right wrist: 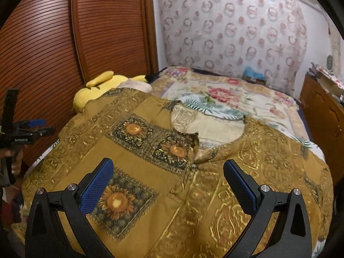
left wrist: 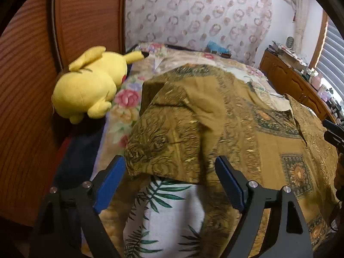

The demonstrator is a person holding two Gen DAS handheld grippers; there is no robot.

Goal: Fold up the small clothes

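A mustard-gold patterned shirt [right wrist: 150,157] with sunflower panels lies spread face up on the bed, collar towards the far side. In the left wrist view its left sleeve [left wrist: 172,133] is folded in over the body. My left gripper [left wrist: 171,178] is open just above the sleeve's hem, holding nothing; it also shows at the left edge of the right wrist view [right wrist: 25,129]. My right gripper [right wrist: 167,182] is open above the shirt's chest, below the collar, and empty. A white garment with green leaves [left wrist: 167,206] lies under the shirt's near edge.
A yellow plush toy [left wrist: 90,86] lies at the bed's left side against the brown slatted wardrobe [left wrist: 28,86]. A floral bedspread [right wrist: 225,94] covers the bed. A wooden dresser [right wrist: 322,111] with clutter stands to the right, under a window.
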